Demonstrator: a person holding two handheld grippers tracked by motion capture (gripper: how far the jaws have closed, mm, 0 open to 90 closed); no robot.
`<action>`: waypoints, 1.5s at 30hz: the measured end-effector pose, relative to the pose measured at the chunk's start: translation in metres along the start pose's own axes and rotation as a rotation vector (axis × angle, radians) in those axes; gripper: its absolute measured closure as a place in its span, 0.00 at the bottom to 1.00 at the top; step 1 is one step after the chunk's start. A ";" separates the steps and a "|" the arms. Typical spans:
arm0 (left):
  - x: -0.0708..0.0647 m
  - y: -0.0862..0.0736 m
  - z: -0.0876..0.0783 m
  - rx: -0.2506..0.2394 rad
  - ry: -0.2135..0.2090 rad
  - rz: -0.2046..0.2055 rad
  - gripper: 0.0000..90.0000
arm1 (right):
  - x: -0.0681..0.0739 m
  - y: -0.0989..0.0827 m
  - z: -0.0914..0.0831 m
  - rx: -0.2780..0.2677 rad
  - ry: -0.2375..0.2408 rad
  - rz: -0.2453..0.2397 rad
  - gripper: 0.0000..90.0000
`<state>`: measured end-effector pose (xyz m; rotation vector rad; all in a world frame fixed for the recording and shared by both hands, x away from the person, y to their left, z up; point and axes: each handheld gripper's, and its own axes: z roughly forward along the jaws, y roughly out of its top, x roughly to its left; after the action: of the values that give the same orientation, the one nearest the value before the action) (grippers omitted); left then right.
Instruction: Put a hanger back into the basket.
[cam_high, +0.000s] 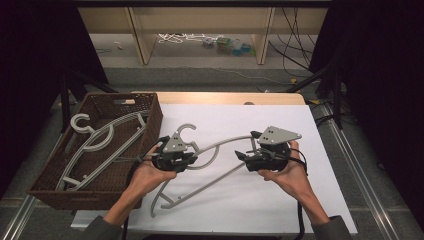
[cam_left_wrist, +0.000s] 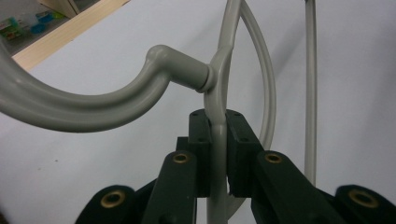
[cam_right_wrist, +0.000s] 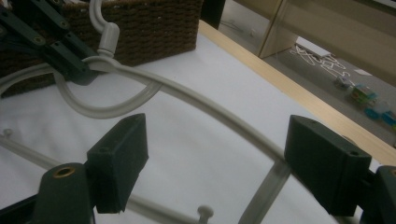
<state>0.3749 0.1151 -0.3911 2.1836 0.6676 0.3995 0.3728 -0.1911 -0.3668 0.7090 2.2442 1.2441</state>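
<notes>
1. The counter (cam_high: 280, 200), under its white sheet, carried the work, and the brown wicker basket (cam_high: 150, 107) sat at its left edge with other grey hangers (cam_high: 95, 142) already lying inside it.

2. The grey hanger (cam_high: 220, 146) you were handling lay across the middle of the white sheet, between your two hands. Its hook pointed toward the basket and its long arm swept out toward your right side.

3. Your left tongs (cam_high: 189, 157) were clamped tight on that hanger. In the left gripper view the two black pads (cam_left_wrist: 201, 140) pressed on the frame just below the neck, where the hook (cam_left_wrist: 93, 105) joined it.

4. Your right tongs (cam_high: 245, 156) stood wide, with nothing between the pads. In the right gripper view the hanger's arm (cam_right_wrist: 210, 112) ran on past them, untouched, and the left tongs (cam_right_wrist: 74, 67) showed beyond, gripping near the hook.

5. As I read it, the step in hand was the handover: your right side had let go and your left alone bore the hanger, ready to carry it to the basket.

6. The next move called for you to lift with the left tongs and swing the hanger left over the basket rim. You would have needed to keep the long arm from dragging the sheet or catching on the wicker wall, and to keep your right tongs clear of its sweep.
</notes>
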 end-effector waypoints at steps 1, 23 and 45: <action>0.004 0.000 -0.003 -0.005 0.003 -0.017 0.91 | 0.001 -0.001 -0.001 -0.013 -0.006 0.009 0.25; 0.023 0.000 -0.026 -0.069 0.011 -0.126 0.91 | 0.013 -0.025 -0.007 -0.078 -0.031 0.102 0.21; 0.029 0.004 -0.071 -0.143 -0.011 -0.188 0.91 | 0.018 -0.051 -0.019 -0.088 -0.040 0.148 0.20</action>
<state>0.3656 0.1733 -0.3416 1.9674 0.8054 0.3263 0.3368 -0.2150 -0.4049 0.8707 2.1223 1.3767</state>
